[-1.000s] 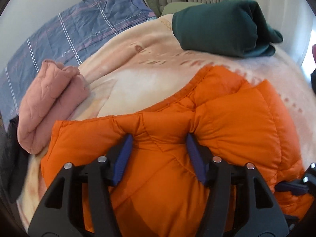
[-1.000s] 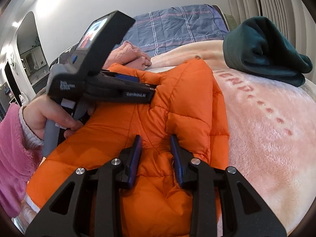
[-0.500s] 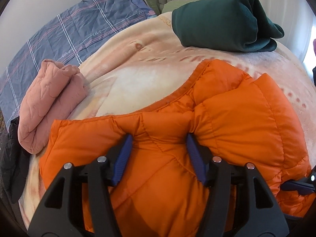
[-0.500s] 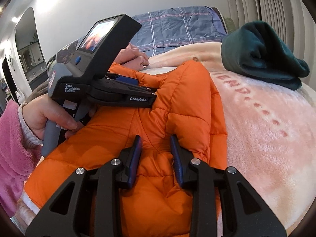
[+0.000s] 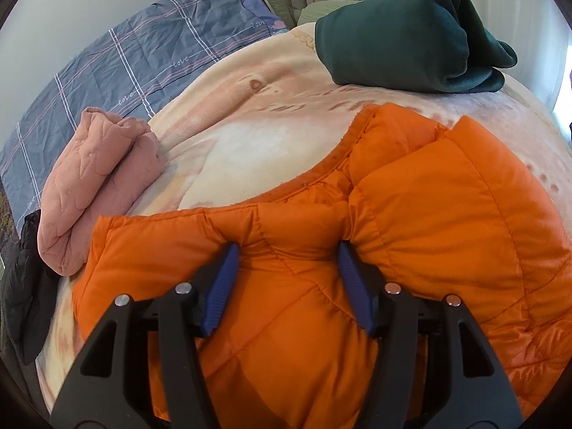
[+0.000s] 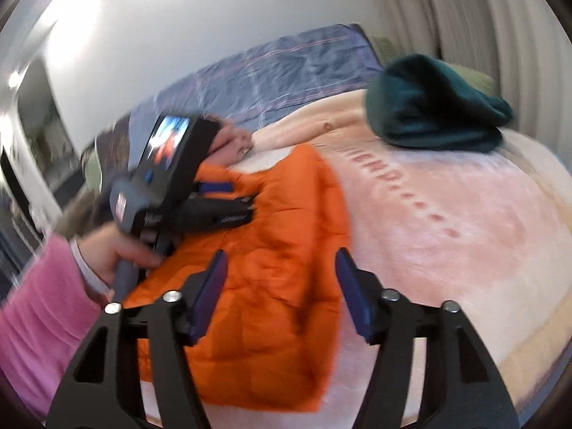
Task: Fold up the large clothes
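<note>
An orange puffer jacket [image 5: 429,221] lies folded on the bed's cream blanket [image 5: 250,136]. My left gripper [image 5: 286,261] has its jaws wide apart with a thick fold of the jacket bulging between the blue pads [image 5: 221,282]. In the blurred right wrist view the jacket [image 6: 286,250] lies flat, and my right gripper [image 6: 280,268] is open and empty above its near edge. The left gripper's body [image 6: 171,186] shows there, held by a hand in a pink sleeve, resting on the jacket's left part.
A folded dark green garment [image 5: 411,35] lies at the far right of the bed, also in the right wrist view [image 6: 436,107]. A folded pink quilted garment [image 5: 93,178] lies at the left. A blue plaid pillow [image 5: 125,64] is behind. A black item [image 5: 21,279] hangs at the bed's left edge.
My right gripper has opened, let go of the jacket and pulled back and up. The jacket now lies flat. My left gripper has stayed on its fold.
</note>
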Available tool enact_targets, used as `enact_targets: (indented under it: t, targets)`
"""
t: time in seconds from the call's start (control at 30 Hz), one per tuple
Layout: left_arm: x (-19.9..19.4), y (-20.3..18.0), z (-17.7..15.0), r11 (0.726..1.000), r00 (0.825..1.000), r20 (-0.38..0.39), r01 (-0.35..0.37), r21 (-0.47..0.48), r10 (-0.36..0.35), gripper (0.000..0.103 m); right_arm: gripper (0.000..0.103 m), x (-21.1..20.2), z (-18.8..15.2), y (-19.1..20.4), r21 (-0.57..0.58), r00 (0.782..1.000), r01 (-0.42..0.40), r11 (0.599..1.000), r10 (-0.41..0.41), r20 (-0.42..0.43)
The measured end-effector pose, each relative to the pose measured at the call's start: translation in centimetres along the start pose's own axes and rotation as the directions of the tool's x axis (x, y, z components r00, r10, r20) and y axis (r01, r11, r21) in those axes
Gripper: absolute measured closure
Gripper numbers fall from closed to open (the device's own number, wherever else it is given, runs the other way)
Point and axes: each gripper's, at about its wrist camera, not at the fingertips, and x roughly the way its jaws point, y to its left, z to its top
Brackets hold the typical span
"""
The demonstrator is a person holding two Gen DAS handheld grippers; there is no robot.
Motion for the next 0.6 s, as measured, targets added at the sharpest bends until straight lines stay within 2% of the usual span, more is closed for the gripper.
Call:
enact_targets:
  t: [0.07,0.13,0.23,0.3,0.47,0.6]
  targets:
    - [0.0,0.0,0.0,1.000,1.000,0.002,0.002,-0.003,-0.002,0.044,0.033,0.1,0.1,-2.2,0.087,0.997,-0.054,0.995,0.058,-0.052]
    - [0.0,0.0,0.0,1.000,1.000,0.004,0.002,-0.005,-0.002,0.044,0.030,0.9,-0.5,-3.5,0.158,0.989,-0.069,0.985,0.089,-0.119]
    - [-0.1,0.1,0.0,1.000,1.000,0.007,0.000,-0.008,0.000,0.044,0.026,2.8,-2.4,-4.5,0.254,0.958,-0.111,0.961,0.171,-0.230]
    - [-0.1,0.1,-0.1,1.000,1.000,0.009,0.001,-0.007,-0.001,0.044,0.023,3.3,-3.1,-4.9,0.316,0.946,-0.136,0.939,0.218,-0.241]
    - [-0.1,0.1,-0.1,1.000,1.000,0.009,0.007,-0.014,-0.007,0.044,0.021,3.9,-3.1,-5.3,0.381,0.933,-0.173,0.908,0.275,-0.232]
    - [-0.2,0.3,-0.1,1.000,1.000,0.012,0.016,-0.021,-0.016,0.044,0.021,4.2,-2.7,-5.5,0.445,0.904,-0.238,0.863,0.365,-0.225]
